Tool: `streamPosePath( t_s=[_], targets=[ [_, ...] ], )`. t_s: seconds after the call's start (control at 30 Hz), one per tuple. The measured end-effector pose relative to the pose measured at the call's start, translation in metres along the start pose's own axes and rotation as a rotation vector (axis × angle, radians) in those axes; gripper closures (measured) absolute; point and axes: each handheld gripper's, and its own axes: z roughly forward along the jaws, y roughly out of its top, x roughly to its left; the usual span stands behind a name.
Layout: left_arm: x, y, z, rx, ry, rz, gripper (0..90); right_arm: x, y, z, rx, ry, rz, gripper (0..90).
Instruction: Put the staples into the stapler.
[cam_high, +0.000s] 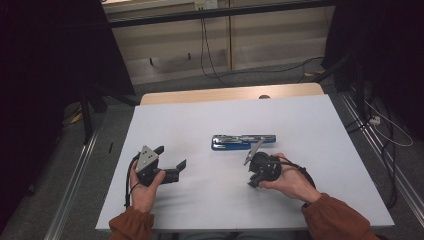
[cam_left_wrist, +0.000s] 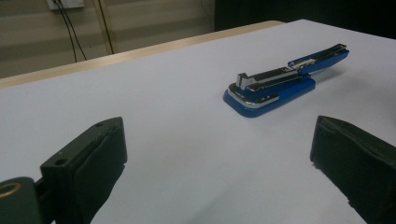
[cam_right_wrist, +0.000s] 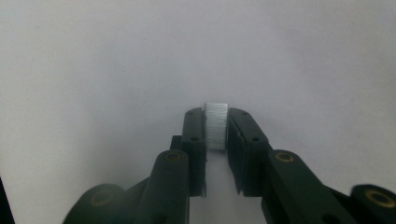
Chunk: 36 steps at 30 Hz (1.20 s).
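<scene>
Right gripper view shows the right gripper (cam_right_wrist: 216, 130) nipped tight on a strip of staples (cam_right_wrist: 216, 125), which stands silvery between both pads over the white table (cam_right_wrist: 93, 70). High view puts that gripper (cam_high: 254, 159) just at 6 o'clock of the blue stapler (cam_high: 242, 142), lying opened out flat. At 9 o'clock, well apart, the left gripper (cam_high: 172, 159) stands wide open, holding nothing. No readable writing on the stapler.
</scene>
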Motion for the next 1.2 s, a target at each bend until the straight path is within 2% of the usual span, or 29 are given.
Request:
streamPosePath(
  t_s=[0.33, 0.63, 0.67, 0.83, 0.93, 1.03, 1.2],
  targets=[
    [0.0001, 0.0000, 0.0000, 0.000, 0.000, 0.001, 3.9, 0.0002, -0.0001, 0.0006, 0.004, -0.008, -0.022, 77.9],
    [0.0009, 0.0001, -0.0004, 0.001, 0.000, 0.004, 3.9, 0.0020, 0.0022, 0.0012, 0.020, -0.010, -0.014, 78.2],
    [0.0009, 0.0001, -0.0004, 0.001, 0.001, 0.005, 3.9, 0.0012, 0.0025, 0.0014, 0.022, -0.014, -0.029, 78.4],
    [0.0009, 0.0000, -0.0004, 0.001, 0.000, 0.004, 3.9, 0.0022, 0.0041, 0.0015, 0.037, -0.023, -0.045, 79.2],
    [0.0007, -0.0001, -0.0001, -0.001, 0.001, -0.001, 3.9, 0.0026, 0.0033, 0.0011, 0.030, -0.017, -0.028, 79.2],
    [0.0007, -0.0001, 0.0000, -0.001, 0.001, -0.001, 3.9, 0.0011, 0.0017, 0.0005, 0.020, -0.015, -0.039, 79.2],
    [0.0004, -0.0002, 0.0003, -0.001, 0.002, -0.001, 3.9, 0.0004, 0.0004, -0.0011, 0.013, -0.010, -0.024, 79.2]
  ],
)
